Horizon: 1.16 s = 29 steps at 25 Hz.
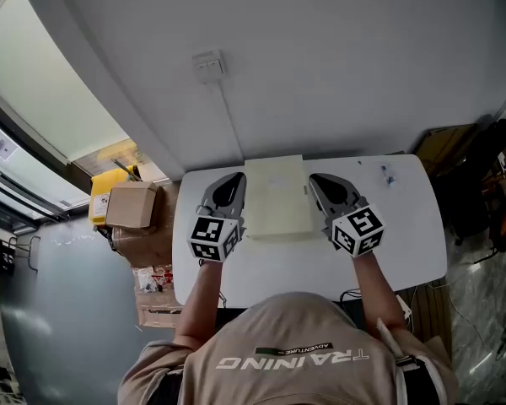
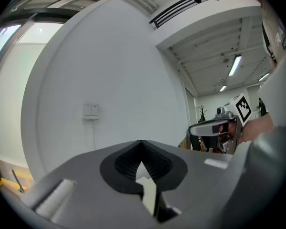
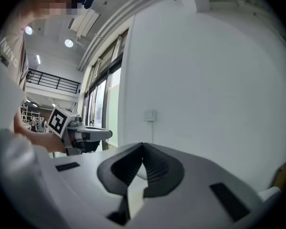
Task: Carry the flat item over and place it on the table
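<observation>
While edge-tight in left tool point(image 1: 234, 180) and right tool point(image 1: 320, 180), flat item point(image 1: 277, 199) over table point(image 1: 405, 226)

**Flat panel held level over the table**

I see the flat panel point(image 1: 277, 197), a plain, pale cream square, lying level at the centre of the frame. It is pinched at its left and right edges. It sits over the far half of the white, round-cornered table point(image 1: 409, 226), and its far edge overlaps the table's rim.
</observation>
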Tool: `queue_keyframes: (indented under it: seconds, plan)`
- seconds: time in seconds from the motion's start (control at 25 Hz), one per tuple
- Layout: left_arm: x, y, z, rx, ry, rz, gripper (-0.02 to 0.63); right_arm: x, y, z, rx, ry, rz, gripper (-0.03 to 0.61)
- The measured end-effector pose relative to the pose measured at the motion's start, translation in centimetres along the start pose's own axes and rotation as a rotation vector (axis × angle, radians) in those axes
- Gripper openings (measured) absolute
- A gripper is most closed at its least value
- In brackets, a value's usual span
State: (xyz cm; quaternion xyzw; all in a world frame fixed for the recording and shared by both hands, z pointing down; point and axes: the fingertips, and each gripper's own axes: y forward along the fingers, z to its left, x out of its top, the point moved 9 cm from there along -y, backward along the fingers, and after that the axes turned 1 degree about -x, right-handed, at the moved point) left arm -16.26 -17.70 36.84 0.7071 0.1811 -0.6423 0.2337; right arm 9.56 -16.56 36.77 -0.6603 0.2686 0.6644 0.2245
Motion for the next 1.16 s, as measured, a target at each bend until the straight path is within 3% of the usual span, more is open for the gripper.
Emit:
queue_keyframes:
  seconds: [0.28,1.16]
  plan:
    - [-0.2,-0.2,0.1,-0.006,-0.024,0.016,0.006,0.4,0.4,0.5,0.000,-0.070,0.052,0.006]
    - [-1.8,-0.9,1.0,0.033,-0.055,0.053,0.006,-0.6,0.2,0.0,-0.023,-0.085,0.080,0.006]
